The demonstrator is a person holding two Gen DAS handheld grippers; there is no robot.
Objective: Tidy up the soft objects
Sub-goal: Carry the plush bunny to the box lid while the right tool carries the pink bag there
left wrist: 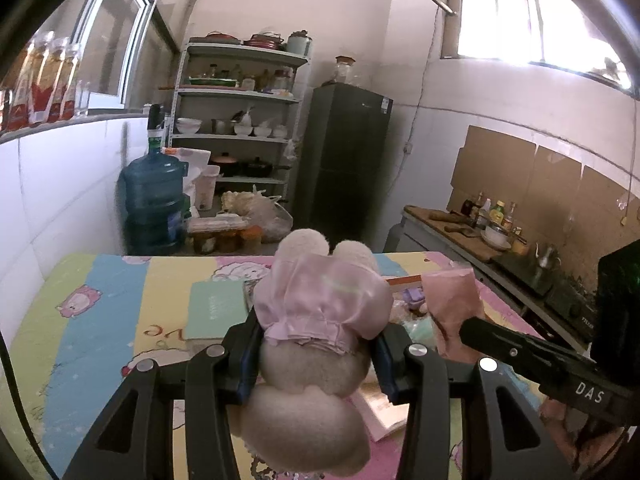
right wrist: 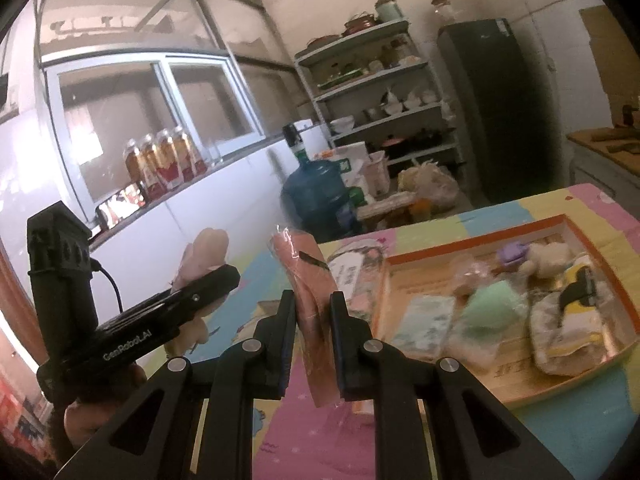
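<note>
Currently the plush toy (left wrist: 316,344), beige with a pink bonnet, sits clamped between the fingers of the left gripper (left wrist: 316,356); its long axis runs along the fingers, head pointing away from the camera, lower body bulging back toward the lens; it is held clear above the patterned tablecloth (left wrist: 100,320); the jaws stand partly apart, pressed into the soft body on both sides; the right gripper (right wrist: 312,328) is clenched on a flat pink packet (right wrist: 314,320), wrapped in clear film, held upright with its long axis vertical and its top edge well above the fingertips; the jaws are nearly closed, the packet being thin; both loads hang side by side, close together, the packet on the right of the toy; the orange-rimmed tray (right wrist: 480,238) lies on the cloth to the right of both grippers, nearer the right one; it already holds several soft items, among them a green sponge (right wrist: 490,308), blurred in the right wrist view; judged from this layout, the right-hand packet has the shorter path to the tray; the toy would have to cross further rightward; a pale green booklet (left wrist: 218,310) lies flat on the cloth beyond the toy
</note>
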